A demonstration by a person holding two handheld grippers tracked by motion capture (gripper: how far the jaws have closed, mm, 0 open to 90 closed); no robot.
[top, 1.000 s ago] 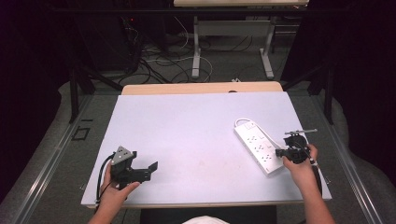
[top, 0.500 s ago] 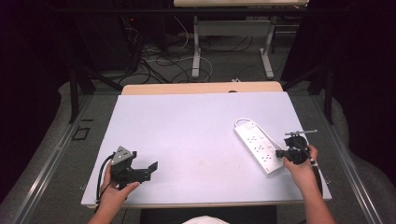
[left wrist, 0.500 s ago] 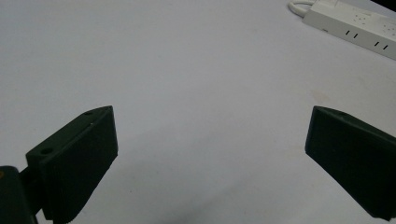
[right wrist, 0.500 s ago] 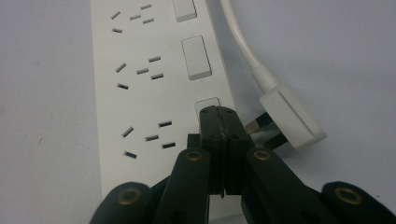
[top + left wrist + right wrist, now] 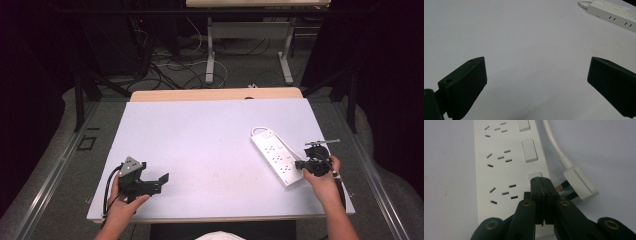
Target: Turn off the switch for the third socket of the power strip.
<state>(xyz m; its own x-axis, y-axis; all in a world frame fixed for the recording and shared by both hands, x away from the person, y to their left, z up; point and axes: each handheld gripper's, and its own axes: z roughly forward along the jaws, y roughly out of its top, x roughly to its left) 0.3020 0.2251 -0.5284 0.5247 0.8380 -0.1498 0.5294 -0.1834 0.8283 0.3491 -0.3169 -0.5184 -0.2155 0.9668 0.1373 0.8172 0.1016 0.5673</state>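
High view: the white power strip (image 5: 273, 156) lies on the desk (image 5: 200, 140) at the right, long axis slanting away to the left, its near end just beside the right tongs (image 5: 301, 163); the left tongs (image 5: 162, 180) rest well apart.
Left gripper view: jaws wide apart over bare desk.
Right gripper view: jaws pressed together, empty, tips over the strip's nearest switch (image 5: 535, 175), with the plug (image 5: 580, 183) just beside

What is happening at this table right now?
A person holds a gripper in each hand at a white table. The right gripper is shut, with its tips over the nearest switch of a white power strip. The strip's plug lies unplugged beside it. The left gripper is open above bare table, holding nothing.
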